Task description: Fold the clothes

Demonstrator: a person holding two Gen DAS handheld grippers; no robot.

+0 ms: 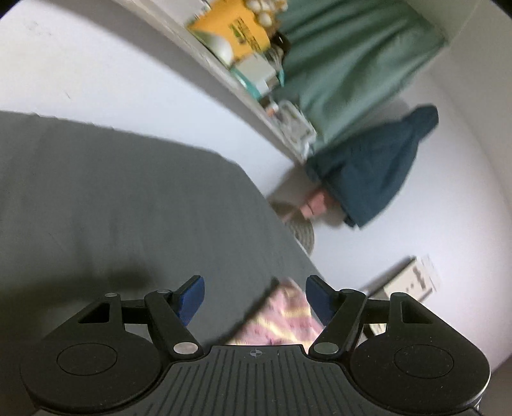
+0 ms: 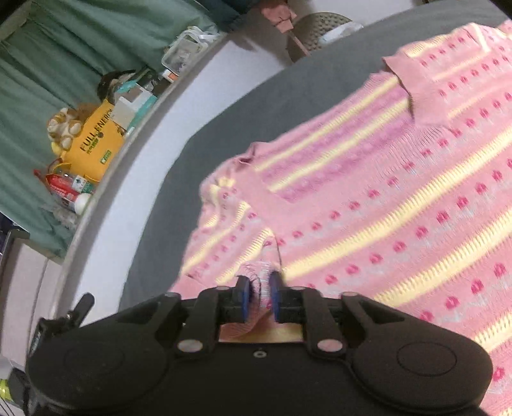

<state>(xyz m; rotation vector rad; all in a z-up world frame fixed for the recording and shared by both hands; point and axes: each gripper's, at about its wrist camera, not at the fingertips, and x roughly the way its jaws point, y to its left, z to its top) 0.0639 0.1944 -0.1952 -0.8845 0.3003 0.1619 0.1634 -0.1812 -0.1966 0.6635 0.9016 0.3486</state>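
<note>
A pink knit sweater [image 2: 384, 179] with yellow stripes and red dots lies spread on the grey bed cover [image 2: 288, 96]. My right gripper [image 2: 260, 292] is shut on a bunched fold of the sweater near its edge. In the left wrist view my left gripper [image 1: 254, 296] is open with its blue pads wide apart, above the grey cover [image 1: 112, 198]. A corner of the sweater [image 1: 281, 320] shows between and below its fingers, not gripped.
A white ledge along the wall holds a yellow bag [image 2: 96, 140], boxes and bottles, with a green curtain [image 1: 352, 57] behind. A dark blue garment [image 1: 371, 169] hangs on the white wall. A woven stool [image 2: 316, 28] stands beyond the bed.
</note>
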